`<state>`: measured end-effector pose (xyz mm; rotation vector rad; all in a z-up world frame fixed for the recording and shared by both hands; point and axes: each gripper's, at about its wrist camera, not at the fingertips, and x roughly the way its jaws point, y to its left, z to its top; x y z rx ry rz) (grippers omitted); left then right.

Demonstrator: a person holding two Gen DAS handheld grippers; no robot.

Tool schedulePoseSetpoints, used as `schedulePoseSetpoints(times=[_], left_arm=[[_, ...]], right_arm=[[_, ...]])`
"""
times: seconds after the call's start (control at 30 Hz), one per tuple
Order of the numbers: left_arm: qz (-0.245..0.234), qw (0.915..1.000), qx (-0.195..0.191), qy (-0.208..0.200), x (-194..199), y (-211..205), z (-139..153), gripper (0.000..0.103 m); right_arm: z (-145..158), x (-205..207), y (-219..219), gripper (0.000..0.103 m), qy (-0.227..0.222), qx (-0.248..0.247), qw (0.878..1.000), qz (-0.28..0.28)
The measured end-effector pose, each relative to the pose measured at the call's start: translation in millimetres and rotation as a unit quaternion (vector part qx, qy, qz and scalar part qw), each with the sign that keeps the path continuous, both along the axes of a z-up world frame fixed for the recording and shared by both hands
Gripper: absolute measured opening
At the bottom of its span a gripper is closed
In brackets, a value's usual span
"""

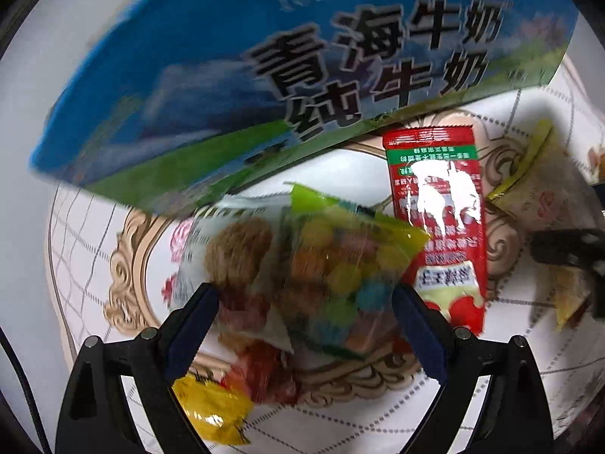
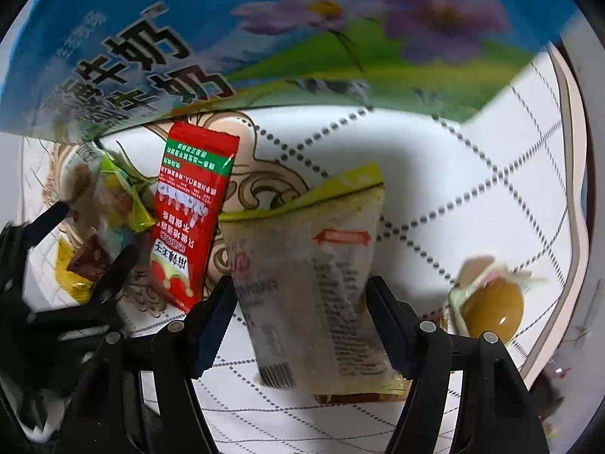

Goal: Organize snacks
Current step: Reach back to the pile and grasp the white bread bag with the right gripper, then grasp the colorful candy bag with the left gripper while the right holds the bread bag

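White tablecloth — dotted grid lines, tan scroll ornament.

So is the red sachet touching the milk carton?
Cannot tell. In both wrist views the red sachet's top edge meets the milk carton's lower edge, but that could be mere overlap.

- My left gripper hangs with its jaws spread wide around a green candy bag and a clear snack pack.
- A red sachet lies just right of the bag.
- A blue milk carton fills the top.
- A yellow wrapper sits below, on the patterned cloth.
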<state>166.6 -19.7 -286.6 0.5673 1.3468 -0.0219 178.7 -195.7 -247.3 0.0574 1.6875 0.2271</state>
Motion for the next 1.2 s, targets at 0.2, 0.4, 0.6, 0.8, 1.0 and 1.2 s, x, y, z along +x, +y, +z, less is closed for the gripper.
schedulePoseSetpoints(times=[0.2, 0.4, 0.6, 0.8, 1.0, 1.2], left_arm=[[-0.028, 0.9996, 0.003, 0.001, 13.8, -18.0, -4.4, 0.09], [-0.003, 0.9999, -0.014, 0.004, -5.4, -16.1, -0.4, 0.078], [0.171, 0.9698, -0.165, 0.056, -30.9, 34.8, 1.5, 0.071], [0.249, 0.9287, -0.251, 0.113, -47.0, 66.7, -15.9, 0.071], [0.134, 0.9728, -0.184, 0.038, -41.3, 39.8, 37.8, 0.073], [0.021, 0.9933, -0.103, 0.048, -2.7, -19.4, 24.0, 0.073]], right_arm=[[9.8, -10.6, -3.3, 0.076, -0.02, -0.011, 1.0, 0.015], [6.5, -9.8, -0.2, 0.065, -0.03, -0.02, 0.999, 0.018], [-3.0, -38.8, 21.8, 0.057, -0.013, 0.006, 1.0, 0.019], [-4.7, -48.9, 26.4, 0.058, -0.001, 0.026, 0.999, 0.019], [-4.7, -42.2, 25.9, 0.059, -0.008, 0.027, 1.0, 0.015], [-6.8, -22.2, 29.0, 0.059, -0.014, 0.018, 0.999, 0.024]])
